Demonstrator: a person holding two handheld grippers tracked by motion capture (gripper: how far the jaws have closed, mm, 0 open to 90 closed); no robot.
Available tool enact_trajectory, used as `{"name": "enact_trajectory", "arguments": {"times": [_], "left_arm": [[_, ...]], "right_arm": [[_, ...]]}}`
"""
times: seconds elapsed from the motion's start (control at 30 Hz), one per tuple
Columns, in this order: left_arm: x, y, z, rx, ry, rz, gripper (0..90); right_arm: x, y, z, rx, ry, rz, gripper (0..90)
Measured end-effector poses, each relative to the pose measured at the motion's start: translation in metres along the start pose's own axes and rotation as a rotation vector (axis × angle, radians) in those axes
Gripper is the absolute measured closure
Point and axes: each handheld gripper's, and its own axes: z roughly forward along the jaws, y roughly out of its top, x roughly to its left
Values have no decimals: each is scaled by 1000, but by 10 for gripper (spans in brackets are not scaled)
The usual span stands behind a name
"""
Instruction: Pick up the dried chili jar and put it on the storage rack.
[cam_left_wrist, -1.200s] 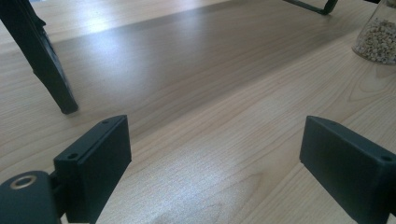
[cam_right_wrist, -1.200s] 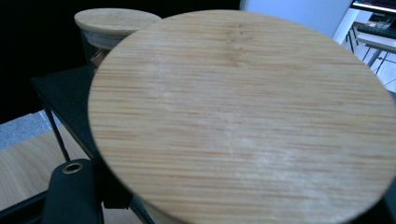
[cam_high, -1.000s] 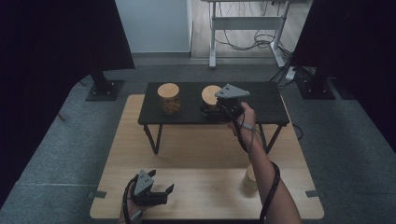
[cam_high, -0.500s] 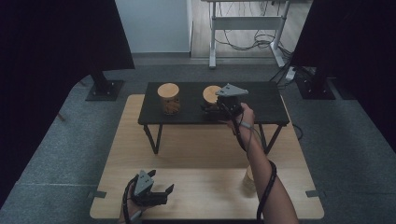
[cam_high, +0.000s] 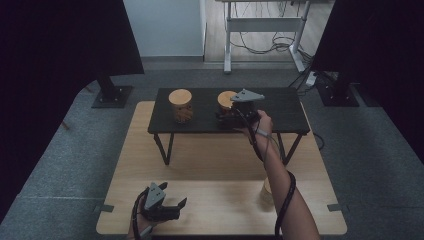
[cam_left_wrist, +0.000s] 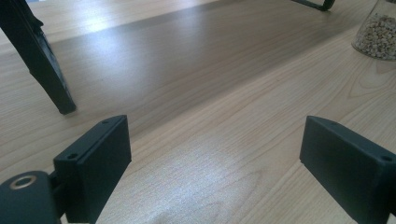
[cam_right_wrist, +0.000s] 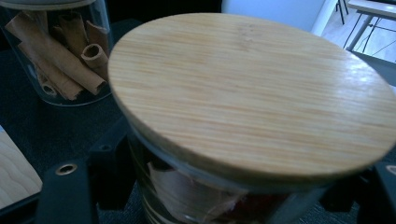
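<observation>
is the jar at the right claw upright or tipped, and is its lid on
Upright with its lid on: the jar stands on the black shelf, its wooden lid seated flat on top, between the right claw's jaws.

The right gripper (cam_high: 226, 116) stands at the jar with the wooden lid (cam_right_wrist: 252, 93) on the black bench (cam_high: 280, 107). Its jaws have just been opening, with the jar between them; in the right gripper view the glass body sits between the two black jaws, and whether the pads touch it cannot be told. In the high view the right forearm (cam_high: 280, 195) has shifted a little, and the small jar (cam_high: 266, 192) beside it on the lower wooden bench (cam_high: 220, 160) is now partly covered by it.
</observation>
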Motion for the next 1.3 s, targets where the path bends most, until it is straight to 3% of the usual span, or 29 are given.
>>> {"name": "enact_trajectory", "arguments": {"times": [0.27, 0.53, 0.7, 1.3], "left_arm": [[1, 0, 0, -2, 2, -1, 85], [1, 0, -1, -3, 6, 1, 85], [2, 0, -1, -4, 8, 0, 85], [1, 0, 0, 3, 9, 6, 83]], "right_arm": [[1, 0, 0, -6, -5, 0, 219], [4, -5, -3, -27, -8, -4, 102], [0, -11, -7, -61, -13, 31, 90], [4, -31, -31, -107, -24, 27, 82]]}}
